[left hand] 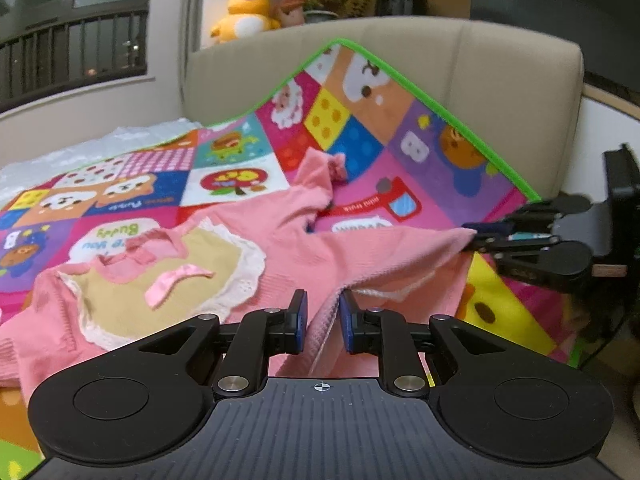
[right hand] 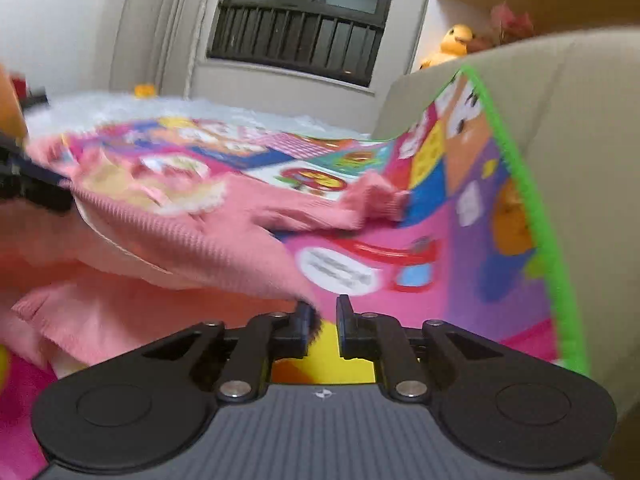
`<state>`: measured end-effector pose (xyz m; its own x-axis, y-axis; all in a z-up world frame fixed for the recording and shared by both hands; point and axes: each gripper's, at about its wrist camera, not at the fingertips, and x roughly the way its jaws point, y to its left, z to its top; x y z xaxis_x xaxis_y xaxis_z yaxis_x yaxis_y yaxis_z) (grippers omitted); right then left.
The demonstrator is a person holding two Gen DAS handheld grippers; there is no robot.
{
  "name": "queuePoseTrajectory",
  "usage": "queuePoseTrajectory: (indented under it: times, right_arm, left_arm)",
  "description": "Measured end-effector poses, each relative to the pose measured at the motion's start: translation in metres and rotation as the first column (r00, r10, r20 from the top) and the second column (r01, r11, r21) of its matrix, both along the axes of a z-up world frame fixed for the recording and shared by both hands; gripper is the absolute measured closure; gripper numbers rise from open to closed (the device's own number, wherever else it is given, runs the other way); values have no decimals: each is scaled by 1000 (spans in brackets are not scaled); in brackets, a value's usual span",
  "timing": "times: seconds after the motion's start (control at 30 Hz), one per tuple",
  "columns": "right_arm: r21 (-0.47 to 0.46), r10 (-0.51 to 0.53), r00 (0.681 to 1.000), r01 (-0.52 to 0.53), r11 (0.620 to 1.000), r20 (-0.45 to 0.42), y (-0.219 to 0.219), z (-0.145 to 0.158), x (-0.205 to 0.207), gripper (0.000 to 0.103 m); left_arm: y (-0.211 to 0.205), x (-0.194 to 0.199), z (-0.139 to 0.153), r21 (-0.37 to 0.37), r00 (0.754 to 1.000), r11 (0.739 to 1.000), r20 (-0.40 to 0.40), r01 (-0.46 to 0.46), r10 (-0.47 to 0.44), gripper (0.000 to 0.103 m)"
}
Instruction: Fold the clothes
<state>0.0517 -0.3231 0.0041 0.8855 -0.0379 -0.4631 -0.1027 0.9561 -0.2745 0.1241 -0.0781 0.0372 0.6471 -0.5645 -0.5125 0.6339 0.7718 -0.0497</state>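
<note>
A pink knitted garment (left hand: 328, 248) with a beige, lace-trimmed front panel and a pink bow lies on the colourful play mat (left hand: 224, 152). My left gripper (left hand: 323, 320) is shut on a thick fold of its hem, and the fabric fills the gap between the fingers. My right gripper (left hand: 476, 236) is turned sideways at the garment's raised right corner. In the right wrist view that corner (right hand: 280, 284) reaches only the left fingertip (right hand: 302, 312). The right gripper (right hand: 322, 312) stands narrowly open, with yellow mat showing through the gap.
The mat's green-edged far corner (left hand: 400, 80) is propped up against a beige sofa back (left hand: 500, 64). A white fluffy cover (left hand: 80, 152) lies beyond the mat. A yellow plush duck (left hand: 246, 10) and flowers sit on the ledge behind. A window with bars (right hand: 296, 40) is at the back.
</note>
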Motion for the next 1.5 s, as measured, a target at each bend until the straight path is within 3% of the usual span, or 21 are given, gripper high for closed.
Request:
queuePoseTrajectory:
  times: [0.1,0.2,0.33,0.47,0.53,0.6,0.63,0.67,0.73,0.77,0.9,1.03,1.1,1.23,1.3,1.37,1.5]
  right_arm:
    - [-76,58,998,-58,995,3,8,-4,-22,82]
    - [-65,223,975,-224,973,-16,23,-5,-43,82]
    - [-146,430,902,-431,891,-37,73,-22,-62,82]
    - [-222,517,852,-520,825,-78,114,-44,-63,82]
    - [-179,541,834,-551,815,-104,119,-43,-64,82]
    - [-93,565,818,-574,814,-108,111,-33,-68,75]
    - [-60,566,819,-572,818,-94,105,-28,-67,56]
    - [-31,556,829,-558,829,-67,97,-22,-69,28]
    - [31,515,857,-515,857,3,78,-9,-69,5]
    - [68,488,873,-488,870,25,69,-4,-66,1]
    - [263,329,944,-326,908,33,39,3,-37,0]
    - [501,219,976,-178,847,-24,9,-8,-2,0]
    - [546,190,979,-117,830,-79,2,-23,9,0]
    - [510,106,984,-17,860,-146,-2,-49,14,0]
    - [499,92,987,-13,867,-134,-2,-51,9,0]
    - [501,78,987,3,865,-142,-2,-53,4,0]
    - [457,99,982,-15,889,-159,3,-56,3,0]
  left_arm:
    - [1,3,-2,-15,1000,1000,-13,-1,1,83]
    - [5,4,1,-33,1000,999,-22,-7,6,83]
    - [5,4,4,-33,1000,999,-20,-15,15,83]
    - [7,-1,5,-23,1000,1000,-12,-19,19,83]
    - [13,-5,6,-27,1000,999,-17,-17,16,82]
    - [22,-10,4,-47,999,999,-37,-7,5,77]
    - [27,-14,1,-60,999,998,-54,0,-3,75]
    - [32,-18,-7,-71,997,997,-77,0,-6,69]
    - [41,-26,-24,-87,992,996,-125,-7,-4,64]
    - [46,-30,-33,-95,989,995,-149,-10,-4,63]
    - [62,-42,-67,-160,963,985,-269,-70,25,59]
    - [69,-59,-86,-238,945,967,-328,-92,9,57]
    - [70,-67,-90,-246,939,966,-345,-84,-6,51]
    - [71,-80,-91,-236,940,970,-342,-64,-21,48]
    - [75,-84,-83,-243,948,967,-319,-75,-7,32]
    - [80,-86,-75,-248,956,964,-292,-91,15,23]
    - [91,-85,-64,-258,964,956,-256,-138,70,21]
